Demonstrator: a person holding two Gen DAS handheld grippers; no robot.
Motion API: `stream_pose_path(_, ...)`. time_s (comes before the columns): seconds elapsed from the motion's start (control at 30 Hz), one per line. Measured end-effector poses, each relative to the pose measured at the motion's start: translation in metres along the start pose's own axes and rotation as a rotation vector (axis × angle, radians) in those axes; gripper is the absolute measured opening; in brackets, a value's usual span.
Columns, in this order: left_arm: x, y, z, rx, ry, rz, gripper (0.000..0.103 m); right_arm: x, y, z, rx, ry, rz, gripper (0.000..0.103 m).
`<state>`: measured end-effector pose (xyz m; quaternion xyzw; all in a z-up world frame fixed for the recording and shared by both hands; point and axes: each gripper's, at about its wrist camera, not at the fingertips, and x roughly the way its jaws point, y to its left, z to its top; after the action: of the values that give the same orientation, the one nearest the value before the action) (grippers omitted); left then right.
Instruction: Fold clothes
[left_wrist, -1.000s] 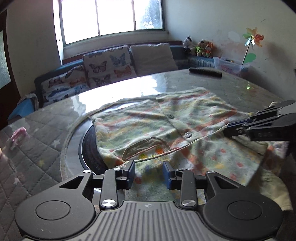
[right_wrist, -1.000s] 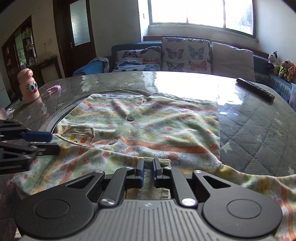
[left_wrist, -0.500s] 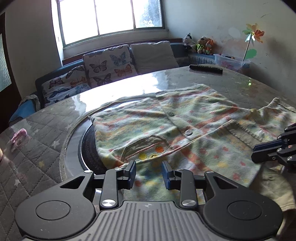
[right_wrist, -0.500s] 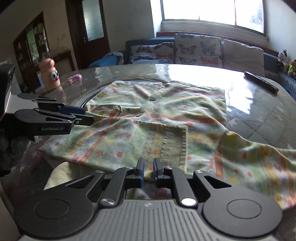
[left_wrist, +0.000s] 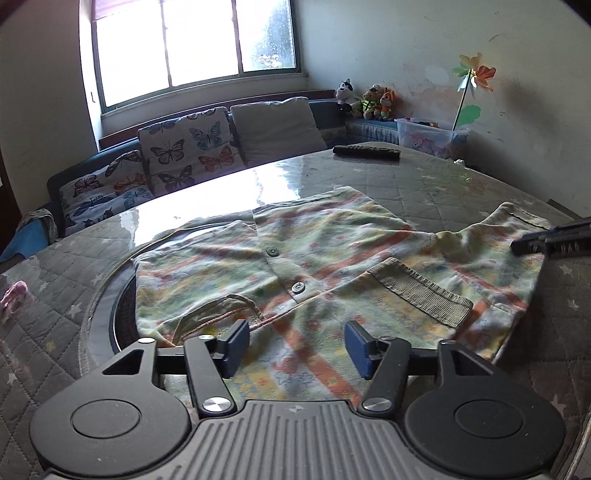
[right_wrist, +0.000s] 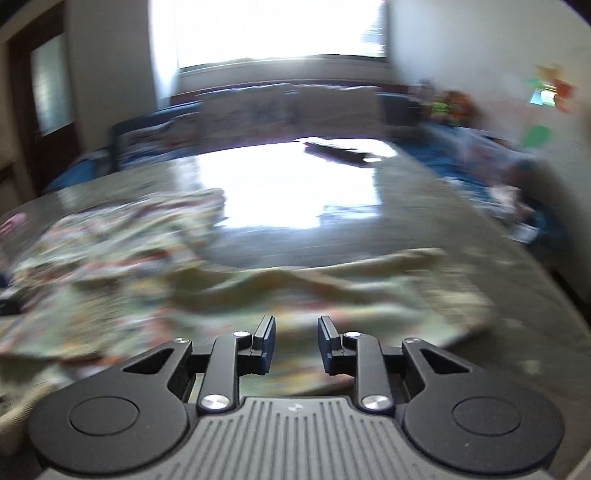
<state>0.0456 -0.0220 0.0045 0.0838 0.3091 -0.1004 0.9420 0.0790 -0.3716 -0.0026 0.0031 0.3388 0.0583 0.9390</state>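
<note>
A small floral shirt (left_wrist: 325, 266) in green, yellow and orange lies buttoned on the round table. One sleeve with a ribbed cuff (left_wrist: 421, 291) is folded across its front. My left gripper (left_wrist: 295, 345) is open and empty just above the shirt's near hem. My right gripper (right_wrist: 296, 341) is open and empty over the other sleeve (right_wrist: 351, 291); that view is blurred by motion. The right gripper's tip also shows in the left wrist view (left_wrist: 550, 238), beside the sleeve end.
The table (left_wrist: 443, 184) has a quilted grey cover under glass. A black remote (left_wrist: 365, 151) lies at its far side. A pink thing (left_wrist: 14, 297) lies at the left edge. A sofa with butterfly cushions (left_wrist: 184, 151) stands behind the table.
Both grippers have opened. The right gripper let go of the cloth it pinched and swung to the right over the outstretched sleeve. The folded sleeve now lies flat on the shirt.
</note>
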Motion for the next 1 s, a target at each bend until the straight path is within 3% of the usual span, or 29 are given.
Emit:
stream_pose_path(0.17, 0.001, -0.006, 0.001, 0.006, -0.001, 0.005, 0.080, 0.007, -0.052, 0.002, 0.098, -0.019, -0.133, 0.025)
stream_pose_path(0.27, 0.001, -0.008, 0.003, 0.010, -0.006, 0.010, 0.088, 0.010, -0.069, 0.002, 0.134, -0.026, -0.166, 0.031)
stream_pose_path(0.5, -0.003, -0.009, 0.005, 0.006, -0.032, 0.016, 0.103, 0.021, -0.085, 0.000, 0.173, -0.042, -0.191, 0.032)
stream_pose_path(0.7, -0.006, -0.006, 0.005, -0.007, -0.037, 0.027, 0.103, 0.020, -0.087, 0.002, 0.179, -0.054, -0.229, 0.034)
stream_pose_path(1.0, -0.006, 0.000, 0.005, -0.045, -0.037, 0.029, 0.103, 0.019, -0.085, -0.006, 0.198, -0.041, -0.198, 0.034)
